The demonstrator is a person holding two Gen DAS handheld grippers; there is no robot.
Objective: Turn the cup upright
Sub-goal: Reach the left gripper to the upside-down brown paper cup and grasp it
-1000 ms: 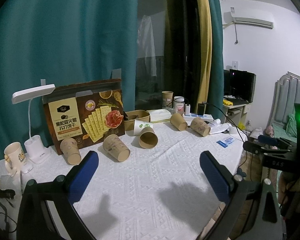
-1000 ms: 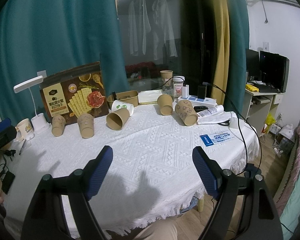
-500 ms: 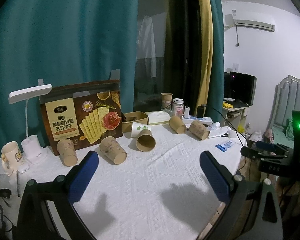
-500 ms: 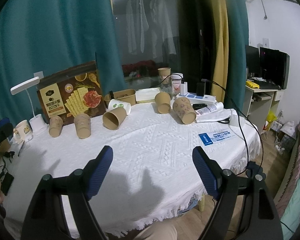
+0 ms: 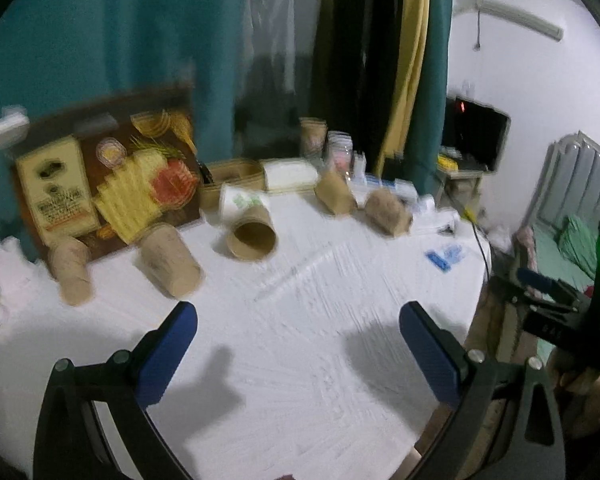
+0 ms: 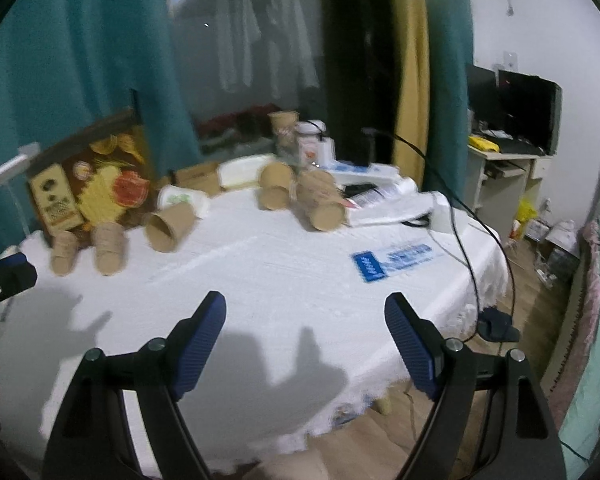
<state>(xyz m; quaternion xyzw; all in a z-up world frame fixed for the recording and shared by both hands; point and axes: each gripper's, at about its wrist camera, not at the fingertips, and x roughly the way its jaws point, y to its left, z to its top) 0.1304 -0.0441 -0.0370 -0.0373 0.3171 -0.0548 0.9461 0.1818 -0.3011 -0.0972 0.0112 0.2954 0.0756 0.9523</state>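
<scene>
Left gripper (image 5: 298, 350) sits at six o'clock in its own view, blue-padded fingers (image 5: 168, 354) spread wide, nothing between them, hovering over the white tablecloth (image 5: 300, 360). Same story on the right: right gripper (image 6: 305, 340) at six o'clock, jaws gaping, empty, above the table's near edge, with its fingers (image 6: 410, 344) casting shadows on the cloth.

The left view is smeared with blur, so fine print is unreadable. Further out, at eleven o'clock, a brown paper cup (image 5: 171, 261) lies on its side, just beside another cup (image 5: 70, 272) at ten o'clock whose pose I cannot tell through the blur. Up toward twelve o'clock, the open-mouthed cup (image 5: 253, 233) lies tipped, its mouth facing the camera, with a white cup with green print (image 5: 242, 202) lying just behind it. At one o'clock two more brown cups (image 5: 388, 213) lie over near the far edge.

Behind the left-hand cups stands the cracker box (image 5: 104, 176), upright against the teal curtain (image 5: 100, 32). At three o'clock in the right view a blue card (image 6: 394, 261) lies flat on the cloth, a black cable (image 6: 470, 232) trailing off the table beside it.
</scene>
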